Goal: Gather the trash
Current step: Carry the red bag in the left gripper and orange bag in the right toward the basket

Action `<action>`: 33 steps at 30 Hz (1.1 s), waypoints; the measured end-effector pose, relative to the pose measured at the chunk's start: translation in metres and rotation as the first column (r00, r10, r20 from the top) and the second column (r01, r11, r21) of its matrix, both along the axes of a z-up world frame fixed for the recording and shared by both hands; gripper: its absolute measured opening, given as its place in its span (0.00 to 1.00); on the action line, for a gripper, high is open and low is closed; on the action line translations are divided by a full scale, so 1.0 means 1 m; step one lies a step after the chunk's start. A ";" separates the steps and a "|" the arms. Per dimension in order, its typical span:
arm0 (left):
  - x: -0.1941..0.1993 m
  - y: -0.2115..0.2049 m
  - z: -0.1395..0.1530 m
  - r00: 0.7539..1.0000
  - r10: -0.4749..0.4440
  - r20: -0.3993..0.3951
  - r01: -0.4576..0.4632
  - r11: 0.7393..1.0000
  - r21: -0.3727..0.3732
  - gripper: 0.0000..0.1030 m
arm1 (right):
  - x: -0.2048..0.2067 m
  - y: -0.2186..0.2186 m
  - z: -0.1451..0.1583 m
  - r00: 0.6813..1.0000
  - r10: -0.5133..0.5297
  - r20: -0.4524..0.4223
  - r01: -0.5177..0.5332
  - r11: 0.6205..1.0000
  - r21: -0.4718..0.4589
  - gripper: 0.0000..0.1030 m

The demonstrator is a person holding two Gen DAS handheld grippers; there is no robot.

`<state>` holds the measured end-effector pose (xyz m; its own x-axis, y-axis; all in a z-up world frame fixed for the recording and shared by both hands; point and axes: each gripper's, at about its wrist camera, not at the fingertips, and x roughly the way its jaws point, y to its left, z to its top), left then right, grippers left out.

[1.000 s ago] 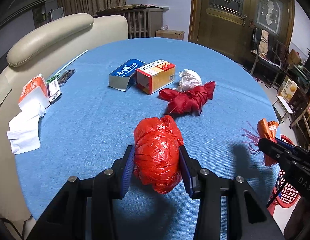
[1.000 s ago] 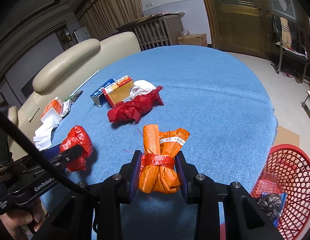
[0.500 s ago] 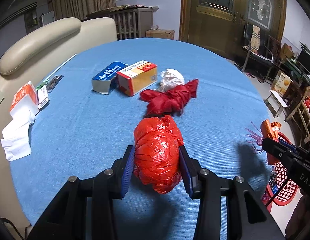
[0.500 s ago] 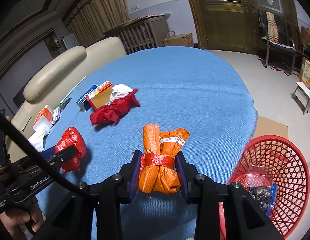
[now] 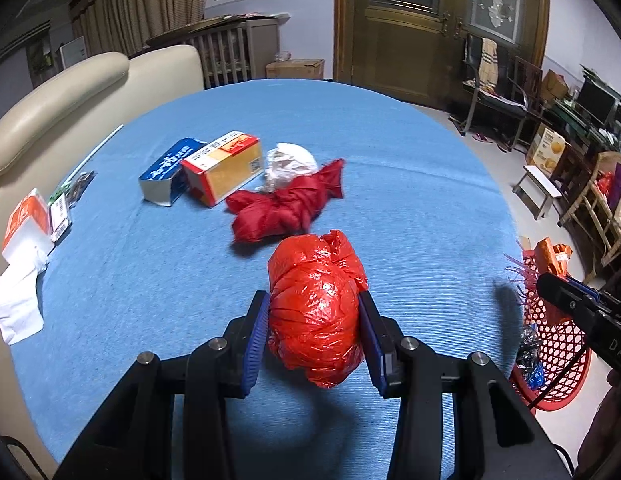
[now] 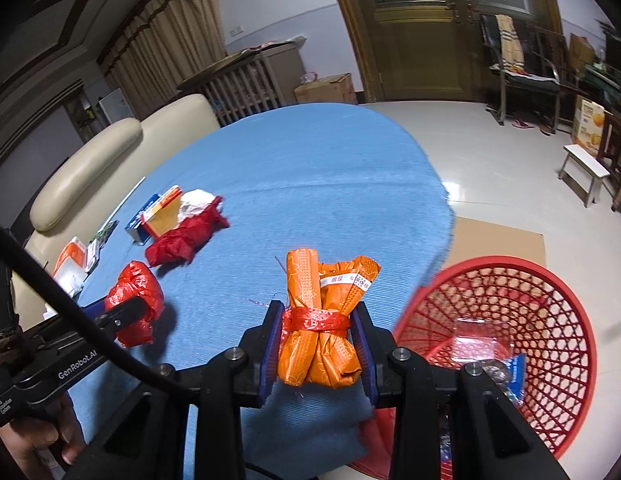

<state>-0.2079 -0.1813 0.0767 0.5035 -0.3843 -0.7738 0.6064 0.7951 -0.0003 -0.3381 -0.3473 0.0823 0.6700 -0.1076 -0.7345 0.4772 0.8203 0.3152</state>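
My left gripper (image 5: 313, 322) is shut on a crumpled red plastic bag (image 5: 316, 308), held above the blue table (image 5: 410, 200). My right gripper (image 6: 317, 338) is shut on an orange wrapper bundle (image 6: 324, 320) tied with a red band, near the table's right edge. Beside that edge on the floor stands a red mesh basket (image 6: 522, 312) with some trash inside. In the right wrist view the left gripper (image 6: 124, 314) and its red bag (image 6: 136, 290) show at the left. A dark red knotted bag (image 5: 284, 206) and a white crumpled wad (image 5: 290, 160) lie farther back on the table.
A blue box (image 5: 170, 170) and an orange-red box (image 5: 222, 166) lie beside the wad. Tissue packs (image 5: 24, 224) and white tissues (image 5: 18, 308) sit at the table's left edge by a cream sofa (image 5: 70, 96). Chairs, a stool (image 6: 586, 170) and a flat cardboard sheet (image 6: 498, 240) occupy the floor at right.
Both grippers have carried their loads to the right across the table. The red basket now fills much more of the right wrist view, and the table items sit further left.
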 end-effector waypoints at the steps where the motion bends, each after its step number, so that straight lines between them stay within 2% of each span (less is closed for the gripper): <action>1: -0.001 -0.003 0.000 1.000 -0.006 0.000 0.006 1.000 0.001 0.44 | -0.003 -0.002 0.000 1.000 -0.008 -0.001 0.008 1.000 0.001 0.35; 21: -0.029 -0.055 0.007 0.990 -0.138 0.009 0.138 0.990 -0.001 0.43 | -0.056 -0.042 -0.008 0.987 -0.156 -0.029 0.156 0.988 -0.003 0.35; 33: -0.053 -0.091 0.009 0.970 -0.242 0.007 0.242 0.970 -0.010 0.43 | -0.089 -0.067 -0.012 0.969 -0.244 -0.049 0.244 0.970 -0.014 0.35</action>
